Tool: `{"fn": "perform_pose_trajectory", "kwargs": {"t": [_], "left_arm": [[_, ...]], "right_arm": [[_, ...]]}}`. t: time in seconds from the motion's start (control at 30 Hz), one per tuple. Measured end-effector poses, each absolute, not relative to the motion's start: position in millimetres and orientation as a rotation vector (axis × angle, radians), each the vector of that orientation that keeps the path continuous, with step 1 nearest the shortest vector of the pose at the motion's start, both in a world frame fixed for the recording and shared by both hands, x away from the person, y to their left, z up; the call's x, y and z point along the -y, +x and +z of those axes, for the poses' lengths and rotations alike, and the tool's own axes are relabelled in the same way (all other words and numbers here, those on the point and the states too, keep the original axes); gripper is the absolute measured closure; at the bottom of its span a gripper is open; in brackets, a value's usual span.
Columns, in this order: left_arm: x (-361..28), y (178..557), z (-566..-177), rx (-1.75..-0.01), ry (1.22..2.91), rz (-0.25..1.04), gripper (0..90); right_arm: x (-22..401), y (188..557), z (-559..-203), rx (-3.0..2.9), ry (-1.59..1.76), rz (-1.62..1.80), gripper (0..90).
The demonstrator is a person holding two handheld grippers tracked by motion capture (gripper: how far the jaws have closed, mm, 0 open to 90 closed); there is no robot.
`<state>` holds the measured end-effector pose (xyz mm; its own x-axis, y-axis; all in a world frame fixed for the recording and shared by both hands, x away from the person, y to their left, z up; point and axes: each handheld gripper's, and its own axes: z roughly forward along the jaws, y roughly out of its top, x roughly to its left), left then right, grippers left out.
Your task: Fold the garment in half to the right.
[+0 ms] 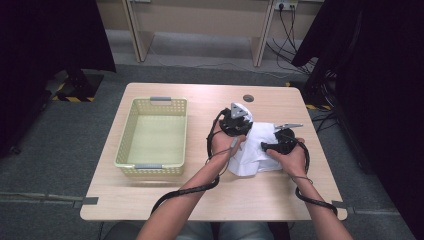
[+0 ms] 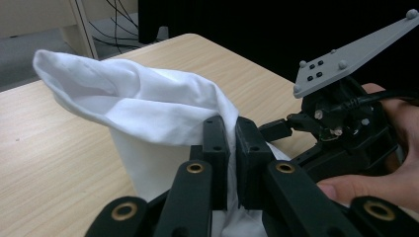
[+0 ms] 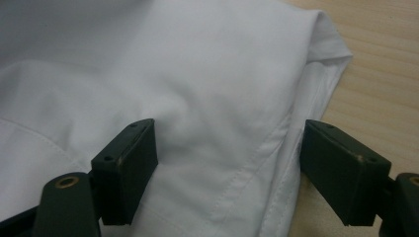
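Left gripper [image 2: 232, 148] was clamped tight on a fold of the white cloth [image 2: 148, 113], lifting it off the light wood table [image 1: 200, 195] – right gripper [image 3: 227, 173] sat wide open over a stitched seam. Cloth was soft and crumpled, right of the pale yellow mesh basket [image 1: 125, 145]. Both forearms reached in from below – grey carpet floor [image 1: 50, 150] around.

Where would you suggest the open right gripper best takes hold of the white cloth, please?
Probably the stitched side edge of the white cloth, coming in from the bare table side. That hem lies flat and layered between the right gripper's open jaws, while the left gripper is shut on a raised fold.
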<state>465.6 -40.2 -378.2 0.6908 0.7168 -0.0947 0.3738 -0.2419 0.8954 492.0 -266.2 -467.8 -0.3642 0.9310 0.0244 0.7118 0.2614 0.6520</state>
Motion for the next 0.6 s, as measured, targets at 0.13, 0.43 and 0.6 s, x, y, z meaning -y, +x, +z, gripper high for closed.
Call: {"fn": "perform_pose_trajectory", "kwargs": {"t": [0.13,0.43,0.6], "left_arm": [[42.5,466.1,-378.4,-0.853,1.865,0.412,84.6],[47.9,467.5,-380.7,-0.853,1.874,0.409,84.6],[50.3,468.2,-382.1,-0.852,1.878,0.408,84.6]], "right_arm": [[262.5,491.8,-467.9,-2.178,1.492,0.83,22.8],[257.5,491.5,-468.0,-2.189,1.48,0.835,22.8],[254.1,491.4,-468.1,-2.194,1.474,0.838,22.8]]}}
